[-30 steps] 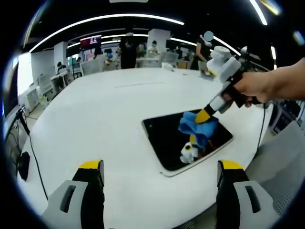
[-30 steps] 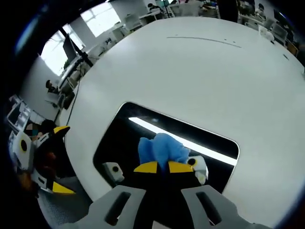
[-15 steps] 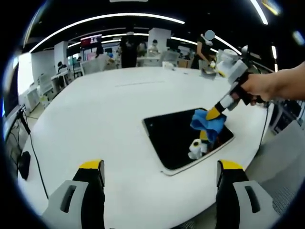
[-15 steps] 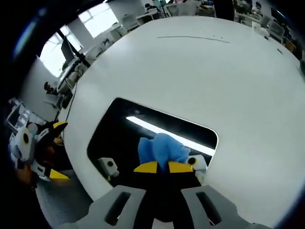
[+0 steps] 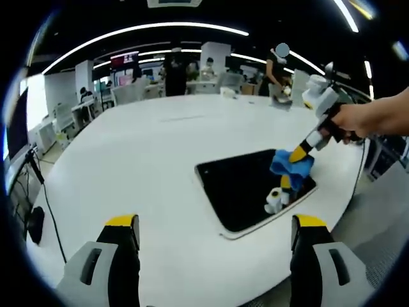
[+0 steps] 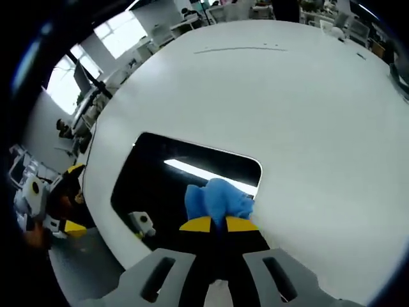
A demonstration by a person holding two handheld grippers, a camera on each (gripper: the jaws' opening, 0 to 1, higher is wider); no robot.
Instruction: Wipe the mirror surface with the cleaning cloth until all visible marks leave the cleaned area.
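Wiping goes best if the right gripper (image 6: 215, 224), clamped on the blue cloth (image 6: 217, 199), presses flat across the mirror (image 6: 166, 185); left gripper (image 5: 214, 230) stands wide, idle.

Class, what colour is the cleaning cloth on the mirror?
Blue: the cleaning cloth shows best in the right gripper view.

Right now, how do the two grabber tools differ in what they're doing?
The right gripper has its jaws shut on the blue cloth, pressing it onto the mirror near one edge. The left gripper has its jaws wide apart, holds nothing and hangs over the white table, off the mirror. Both have yellow tips.
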